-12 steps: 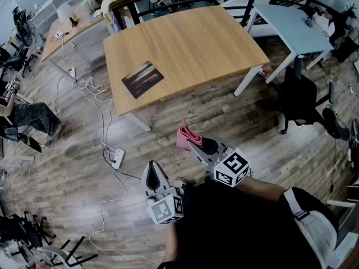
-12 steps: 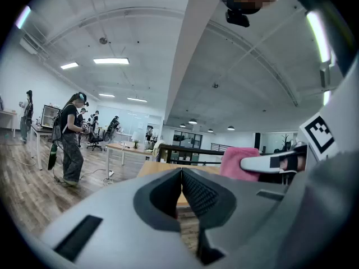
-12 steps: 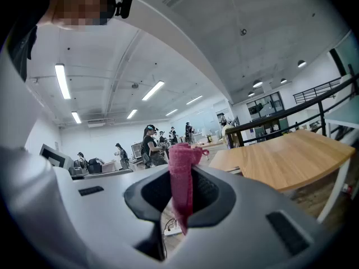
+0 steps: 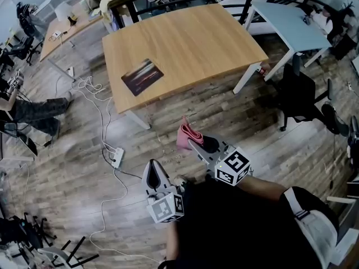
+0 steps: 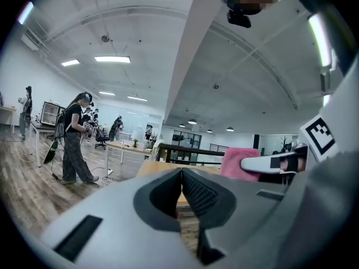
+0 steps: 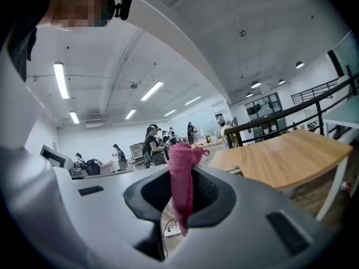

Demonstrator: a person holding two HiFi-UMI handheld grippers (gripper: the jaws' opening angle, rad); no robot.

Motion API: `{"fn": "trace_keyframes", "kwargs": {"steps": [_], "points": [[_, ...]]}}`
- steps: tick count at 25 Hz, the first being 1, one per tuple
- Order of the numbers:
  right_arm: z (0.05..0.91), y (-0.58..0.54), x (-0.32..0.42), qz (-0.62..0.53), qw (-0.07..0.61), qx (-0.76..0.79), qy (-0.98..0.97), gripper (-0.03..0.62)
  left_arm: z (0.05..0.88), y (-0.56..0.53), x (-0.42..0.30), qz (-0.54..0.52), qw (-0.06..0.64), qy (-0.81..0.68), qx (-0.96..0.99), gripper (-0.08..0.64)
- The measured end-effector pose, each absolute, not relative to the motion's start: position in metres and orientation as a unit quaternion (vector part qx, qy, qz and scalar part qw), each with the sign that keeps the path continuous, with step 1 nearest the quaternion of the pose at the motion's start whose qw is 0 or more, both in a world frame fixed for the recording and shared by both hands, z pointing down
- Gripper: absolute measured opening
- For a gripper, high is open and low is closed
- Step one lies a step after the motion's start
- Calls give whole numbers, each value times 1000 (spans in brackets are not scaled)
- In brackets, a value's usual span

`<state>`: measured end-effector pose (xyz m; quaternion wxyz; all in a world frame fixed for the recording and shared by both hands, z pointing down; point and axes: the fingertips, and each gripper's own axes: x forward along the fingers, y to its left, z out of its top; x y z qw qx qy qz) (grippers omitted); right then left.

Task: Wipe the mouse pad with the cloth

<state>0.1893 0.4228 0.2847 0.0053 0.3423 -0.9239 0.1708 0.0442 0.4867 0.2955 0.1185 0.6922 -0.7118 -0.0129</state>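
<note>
A dark mouse pad (image 4: 142, 77) lies near the front left corner of the wooden table (image 4: 190, 43). A pink cloth (image 4: 187, 135) hangs over the floor, well short of the table, pinched in my right gripper (image 4: 193, 143). The right gripper view shows the same cloth (image 6: 182, 184) clamped between the jaws, with the table (image 6: 280, 156) off to the right. My left gripper (image 4: 152, 175) is lower and to the left, jaws pressed together on nothing. In the left gripper view the pink cloth (image 5: 240, 160) shows to the right of the left gripper (image 5: 180, 190).
A power strip (image 4: 117, 158) and white cables (image 4: 95, 102) lie on the wood floor left of me. A black office chair (image 4: 300, 97) stands to the right, beside a light blue table (image 4: 297, 24). A person's legs (image 4: 36, 114) stretch out at the far left. Other people stand far off.
Both grippers and the cloth stay almost where they were. The person's legs at the far left have shifted to the right.
</note>
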Motion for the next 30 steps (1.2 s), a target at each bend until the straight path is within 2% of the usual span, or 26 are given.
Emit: {"fn": "trace_keyframes", "kwargs": {"steps": [19,30], "points": [[302,443,135,184,17,384,-905,66,316,492,-22,-7,135,-681,720,23],[318,350,107,195,24,357,-913,66,328,406,-41,-7,149,-691,707,23]]}}
